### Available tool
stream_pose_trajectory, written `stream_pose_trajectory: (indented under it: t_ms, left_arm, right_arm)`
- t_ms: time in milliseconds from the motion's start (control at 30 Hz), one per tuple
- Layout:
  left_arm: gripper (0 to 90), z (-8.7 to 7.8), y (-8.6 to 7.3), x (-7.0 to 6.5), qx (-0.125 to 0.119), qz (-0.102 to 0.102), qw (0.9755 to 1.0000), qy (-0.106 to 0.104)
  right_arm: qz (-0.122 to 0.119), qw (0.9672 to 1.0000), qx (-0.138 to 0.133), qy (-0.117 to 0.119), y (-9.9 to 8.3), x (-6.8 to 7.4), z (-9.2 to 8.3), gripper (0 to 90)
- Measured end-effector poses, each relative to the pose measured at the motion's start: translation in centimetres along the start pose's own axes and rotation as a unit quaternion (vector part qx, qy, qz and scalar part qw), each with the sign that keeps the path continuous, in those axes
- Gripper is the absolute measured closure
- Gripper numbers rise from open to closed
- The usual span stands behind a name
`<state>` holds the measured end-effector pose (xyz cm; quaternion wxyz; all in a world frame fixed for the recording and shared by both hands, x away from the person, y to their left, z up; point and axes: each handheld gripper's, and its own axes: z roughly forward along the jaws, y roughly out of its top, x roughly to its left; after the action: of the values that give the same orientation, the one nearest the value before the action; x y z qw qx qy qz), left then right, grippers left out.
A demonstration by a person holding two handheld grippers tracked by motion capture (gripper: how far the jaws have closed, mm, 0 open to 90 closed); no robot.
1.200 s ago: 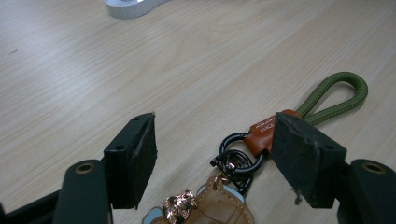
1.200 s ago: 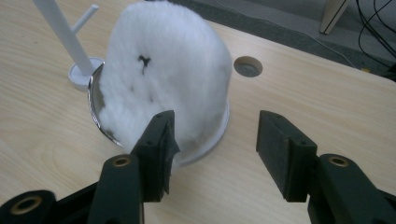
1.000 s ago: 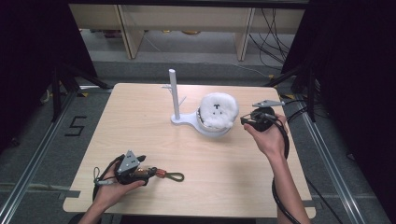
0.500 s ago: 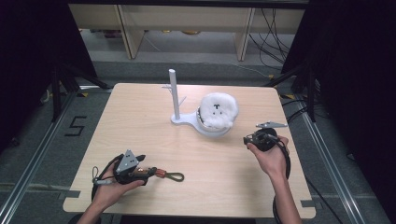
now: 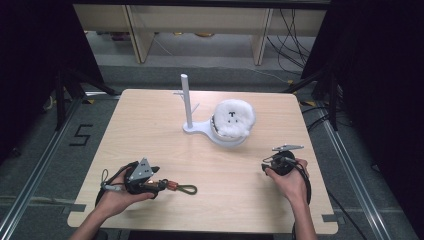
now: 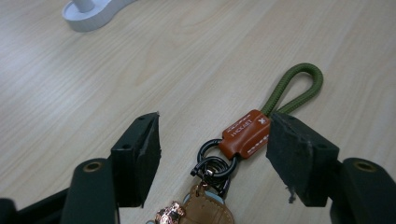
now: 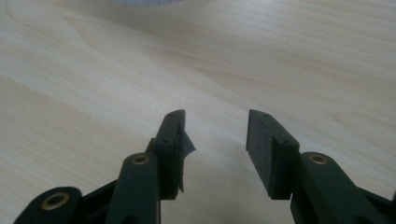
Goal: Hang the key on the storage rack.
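Note:
A keychain (image 5: 176,188) lies on the table near the front left: olive cord loop (image 6: 299,86), orange leather tab (image 6: 245,133), black ring (image 6: 212,156) and a brown leather piece. My left gripper (image 5: 159,185) rests over its ring end. In the left gripper view my left gripper (image 6: 215,128) is open, its jaws standing on either side of the tab without clamping it. My right gripper (image 5: 268,166) sits at the front right, held low over bare wood. The right gripper (image 7: 215,119) is open with nothing between its jaws.
A white stand (image 5: 186,100) with a post and small pegs rises at the table's middle back. A white fluffy item (image 5: 234,119) rests on its base. The stand's base edge (image 6: 91,18) shows far off in the left gripper view. Cables trail from both grippers.
My right gripper has drawn back from beside the fluffy item toward the front right of the table. The left gripper and keychain have stayed put.

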<state>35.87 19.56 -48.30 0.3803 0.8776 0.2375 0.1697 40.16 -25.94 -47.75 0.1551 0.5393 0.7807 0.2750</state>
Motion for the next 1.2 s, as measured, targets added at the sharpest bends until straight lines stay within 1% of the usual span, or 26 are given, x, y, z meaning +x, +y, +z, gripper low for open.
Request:
stream_pose_trajectory:
  t_ms: [67,100,133,167,200,267,300,333,400,433,467,500,567,667,700,733,800,867,933,967,1000,1033,1067,1100,1133,1200]
  left_arm:
    - [37.3,-0.1,0.6,0.2,0.016,0.020,0.9995,-0.017]
    - [37.5,-0.1,1.0,0.4,0.026,0.036,0.9986,-0.030]
    - [37.8,0.0,1.3,0.4,0.037,0.044,0.9976,-0.039]
    - [38.0,0.0,1.7,0.4,0.044,0.062,0.9962,-0.043]
    - [38.2,0.0,2.0,0.5,0.050,0.072,0.9949,-0.049]
    - [39.2,0.2,2.6,0.5,0.064,0.095,0.9915,-0.061]
    - [39.4,0.3,2.9,0.4,0.070,0.100,0.9903,-0.067]
    - [39.7,0.4,3.2,0.4,0.085,0.117,0.9866,-0.076]
    - [40.5,0.8,3.5,0.3,0.097,0.133,0.9824,-0.088]
    - [41.0,1.1,3.6,0.2,0.101,0.134,0.9810,-0.098]
    - [41.5,1.3,3.7,0.2,0.112,0.145,0.9776,-0.103]
    - [41.8,1.6,3.8,0.0,0.114,0.142,0.9770,-0.110]
    - [43.0,2.1,4.0,0.1,0.138,0.165,0.9687,-0.123]
    - [44.6,2.6,4.2,0.2,0.158,0.185,0.9612,-0.130]
    - [44.7,2.9,4.4,0.3,0.166,0.196,0.9572,-0.134]
    - [45.1,3.1,4.5,0.4,0.169,0.198,0.9557,-0.136]
    - [45.4,3.4,4.7,0.5,0.178,0.210,0.9508,-0.143]
    - [45.8,3.8,4.8,0.6,0.181,0.206,0.9494,-0.153]
    - [46.0,4.0,4.9,0.8,0.191,0.218,0.9444,-0.156]
    - [46.0,4.1,5.0,0.8,0.197,0.227,0.9409,-0.156]
    - [46.1,4.2,5.1,0.8,0.201,0.232,0.9387,-0.157]
    - [46.1,4.3,5.1,0.8,0.202,0.233,0.9379,-0.159]
    - [46.1,4.4,5.2,1.0,0.207,0.243,0.9339,-0.161]
    - [46.1,4.4,5.2,1.0,0.208,0.244,0.9331,-0.163]
    - [46.2,4.5,5.3,1.0,0.212,0.250,0.9303,-0.165]
    - [46.4,4.7,5.3,1.0,0.215,0.255,0.9281,-0.166]
  right_arm:
    - [-0.016,0.9997,0.021,0.001,-0.1,0.2,0.1,59.3]
    - [-0.029,0.9991,0.029,0.007,-0.1,0.2,0.1,59.4]
    - [-0.017,0.9991,0.037,0.011,-0.2,0.4,0.0,59.7]
    - [-0.018,0.9987,0.046,0.009,-0.2,0.5,-0.1,59.7]
    - [-0.035,0.9979,0.053,0.010,-0.2,0.5,-0.1,59.7]
    - [-0.031,0.9976,0.060,0.014,-0.3,0.7,-0.1,59.7]
    - [-0.025,0.9968,0.074,0.015,-0.3,0.9,-0.2,59.4]
    - [-0.027,0.9965,0.078,0.017,-0.4,0.9,-0.2,58.8]
    - [-0.030,0.9958,0.083,0.021,-0.5,0.9,-0.1,58.2]
    - [-0.032,0.9957,0.085,0.021,-0.5,0.9,0.0,57.9]
    - [-0.030,0.9957,0.085,0.021,-0.5,0.9,0.0,57.7]
    - [-0.031,0.9957,0.085,0.022,-0.5,0.9,0.0,57.6]
    - [-0.032,0.9955,0.086,0.024,-0.5,0.9,-0.1,57.5]
    - [-0.025,0.9956,0.087,0.025,-0.4,1.0,-0.2,57.4]
    - [-0.025,0.9955,0.087,0.025,-0.4,1.0,-0.3,57.4]
    - [-0.025,0.9955,0.088,0.025,-0.4,1.0,-0.3,57.4]
    - [-0.025,0.9955,0.088,0.026,-0.4,1.0,-0.3,57.4]
    - [-0.027,0.9954,0.088,0.027,-0.4,1.0,-0.2,57.4]
    - [-0.029,0.9955,0.086,0.027,-0.4,1.0,-0.2,57.5]
    - [-0.028,0.9956,0.086,0.027,-0.4,1.0,-0.2,57.6]
    - [-0.027,0.9956,0.085,0.029,-0.4,1.0,-0.2,57.6]
    - [-0.028,0.9955,0.085,0.030,-0.4,1.0,-0.3,57.6]
    - [-0.032,0.9953,0.086,0.030,-0.4,1.0,-0.3,57.6]
    - [-0.031,0.9954,0.086,0.030,-0.4,1.0,-0.3,57.6]
    - [-0.028,0.9959,0.081,0.030,-0.4,1.0,-0.3,57.6]
    - [-0.026,0.9957,0.084,0.029,-0.4,1.0,-0.4,57.6]
